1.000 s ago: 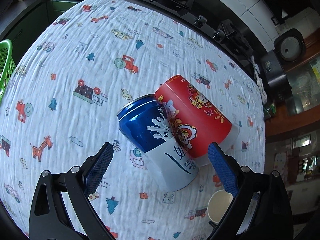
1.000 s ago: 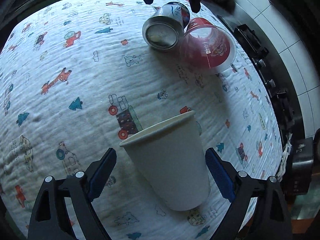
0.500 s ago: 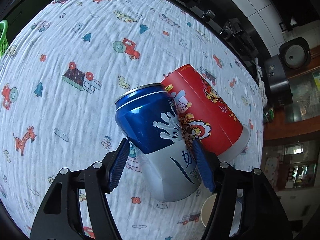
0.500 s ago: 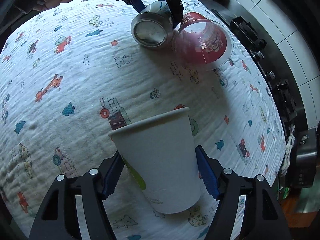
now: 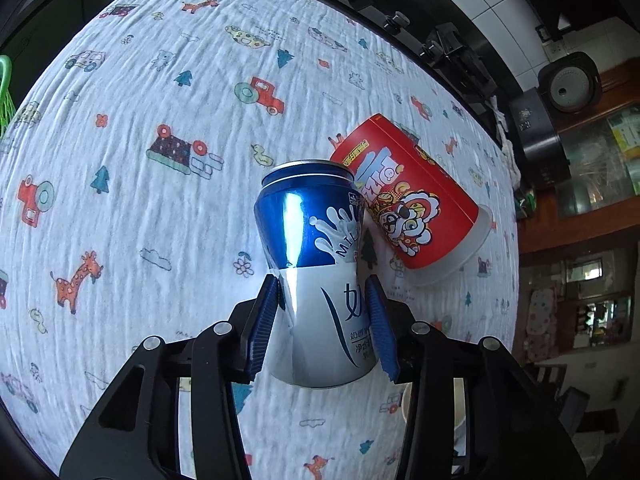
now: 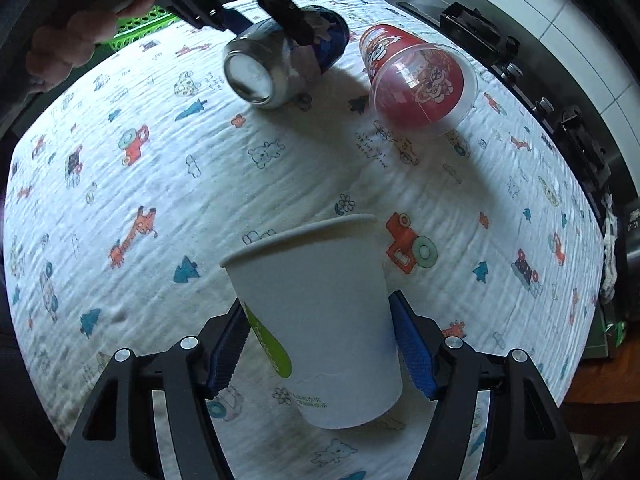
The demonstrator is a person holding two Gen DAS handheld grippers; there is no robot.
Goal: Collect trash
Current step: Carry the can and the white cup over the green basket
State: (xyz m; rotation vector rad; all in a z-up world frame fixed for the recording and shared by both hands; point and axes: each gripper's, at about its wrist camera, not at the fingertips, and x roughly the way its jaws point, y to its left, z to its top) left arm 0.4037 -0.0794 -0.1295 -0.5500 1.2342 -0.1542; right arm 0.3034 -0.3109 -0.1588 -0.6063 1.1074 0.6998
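Left claw [image 5: 324,324] just closed, pads now clamping blue can [image 5: 316,264] mid-body, frame centre; thin metal, light, slick, dents easily. Right claw [image 6: 320,344] squeezing paper cup [image 6: 320,320] low on wall; soft, crushable. Red cup [image 5: 408,200] lying on worktop [image 5: 140,100], upper right.

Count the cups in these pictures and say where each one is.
2. A white paper cup sits gripped in the jaws of the right gripper. A red printed cup lies on its side on the patterned cloth, beside the blue can. Others may be out of view.
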